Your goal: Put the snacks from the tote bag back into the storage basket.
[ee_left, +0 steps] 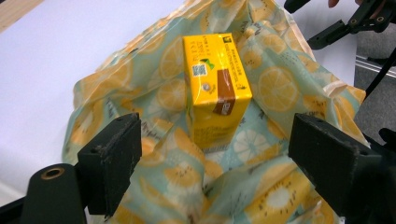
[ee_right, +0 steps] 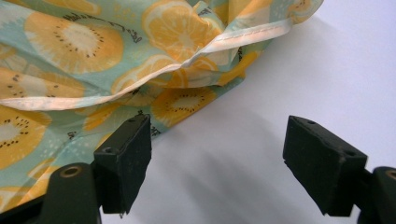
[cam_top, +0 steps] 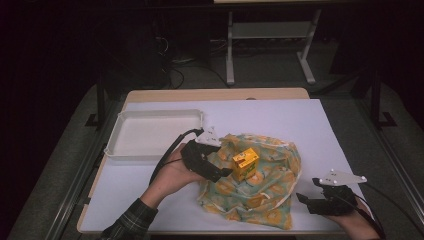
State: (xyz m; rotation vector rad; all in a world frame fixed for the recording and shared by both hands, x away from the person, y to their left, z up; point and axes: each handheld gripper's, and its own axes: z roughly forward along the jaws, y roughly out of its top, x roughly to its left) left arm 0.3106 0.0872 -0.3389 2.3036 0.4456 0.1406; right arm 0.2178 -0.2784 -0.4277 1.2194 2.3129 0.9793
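Note:
A small yellow carton (cam_top: 245, 163) (ee_left: 215, 91) stands upright on a crumpled cloth printed with orange slices (cam_top: 260, 187) (ee_left: 154, 102) (ee_right: 84, 51), in the middle of the white table cover (cam_top: 300, 120). My left gripper (cam_top: 226, 172) (ee_left: 215, 163) is open at the carton's left side. Its jaws stand wide apart, short of the carton, with nothing held. My right gripper (cam_top: 301, 199) (ee_right: 217, 163) is open too, low at the cloth's right edge, with its left jaw over the cloth's hem and bare white cover between the jaws.
A white shallow tray (cam_top: 125, 150) lies at the back left of the table. The table's wooden edge (cam_top: 215, 94) runs along the far side, with metal frame legs (cam_top: 230, 55) on the dark floor beyond. The right gripper's black fingers (ee_left: 345, 25) show beyond the cloth.

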